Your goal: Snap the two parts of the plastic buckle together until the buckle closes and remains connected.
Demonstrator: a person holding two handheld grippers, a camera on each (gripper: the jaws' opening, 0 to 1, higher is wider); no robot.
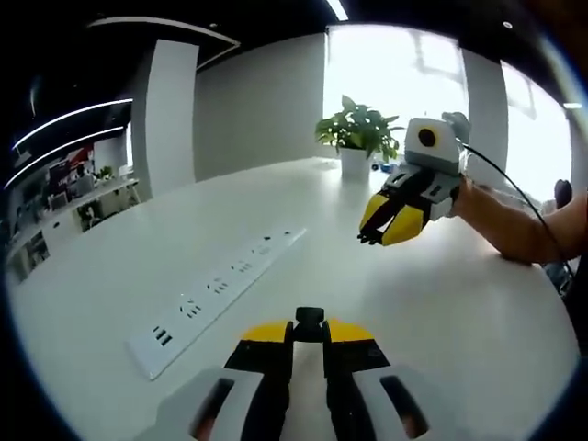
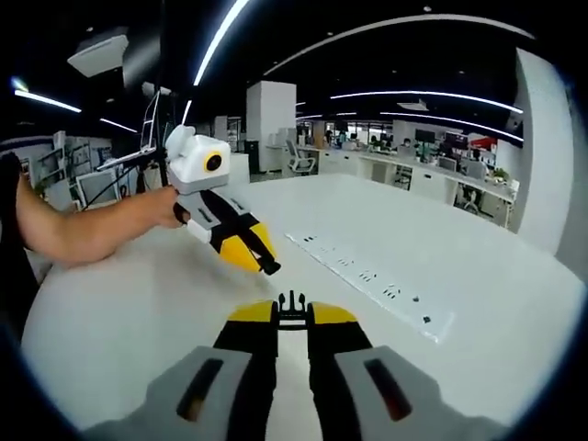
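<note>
In the left gripper view, my left gripper [image 1: 310,342] is shut on a blocky black buckle part [image 1: 310,322] that pokes out past its yellow-tipped jaws. My right gripper [image 1: 369,238] hangs above the white table [image 1: 441,303] further off to the right, jaws together, with a bit of black at the tips. In the right gripper view, my right gripper [image 2: 292,323] is shut on the pronged black buckle part [image 2: 291,304]. The left gripper [image 2: 269,267] comes in from the left, pointing down and to the right. The two parts are apart.
A long white power strip [image 1: 216,299] lies flat on the table, also seen as the strip [image 2: 372,276] to the right. A potted plant [image 1: 356,133] stands at the far edge by the window. A person's forearm [image 2: 83,230] reaches in. Office desks [image 2: 432,179] lie behind.
</note>
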